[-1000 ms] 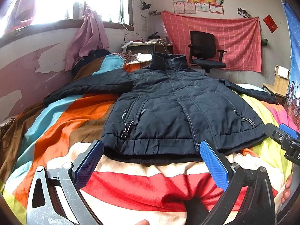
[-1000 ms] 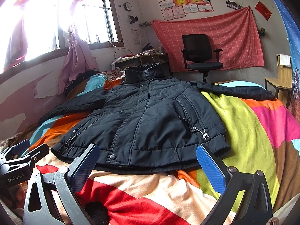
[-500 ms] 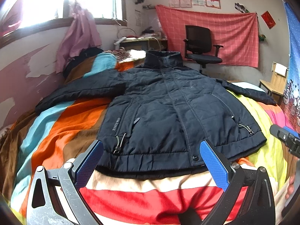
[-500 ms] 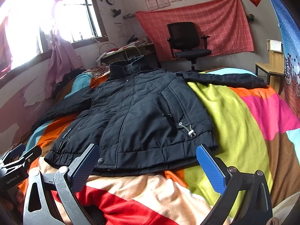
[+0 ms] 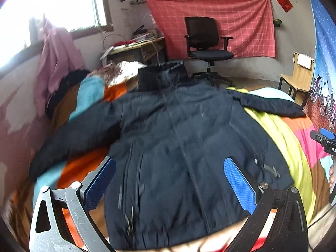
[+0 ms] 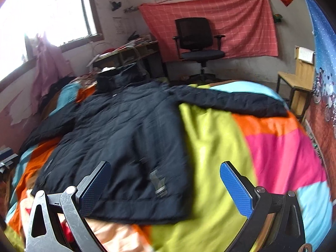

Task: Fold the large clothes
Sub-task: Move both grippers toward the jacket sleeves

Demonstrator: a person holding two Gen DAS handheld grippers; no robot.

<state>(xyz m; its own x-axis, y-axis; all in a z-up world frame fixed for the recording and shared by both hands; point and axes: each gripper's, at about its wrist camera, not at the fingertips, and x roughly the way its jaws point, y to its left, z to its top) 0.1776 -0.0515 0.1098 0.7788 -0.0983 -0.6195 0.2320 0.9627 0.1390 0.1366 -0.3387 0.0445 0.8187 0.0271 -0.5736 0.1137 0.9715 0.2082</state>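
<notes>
A dark navy padded jacket [image 5: 178,138] lies flat, front up, on a bed with a striped multicolour blanket [image 5: 279,130], both sleeves spread out and the collar at the far end. My left gripper [image 5: 170,182] is open and empty above the jacket's lower front. In the right wrist view the jacket [image 6: 117,130] lies to the left, with its right sleeve [image 6: 231,103] stretched across the blanket [image 6: 273,147]. My right gripper [image 6: 166,184] is open and empty over the jacket's lower right corner. The right gripper's tip also shows in the left wrist view [image 5: 324,141].
A black office chair [image 5: 206,44] stands beyond the bed before a red checked cloth [image 5: 220,21] on the wall. A cluttered desk [image 5: 134,46] is under the window. A wooden stool [image 5: 298,79] stands at the right. Pink clothes [image 5: 56,63] hang at the left wall.
Both grippers have moved forward and up over the jacket, from in front of its hem to above its lower part. Both stay open. The jacket has not moved.
</notes>
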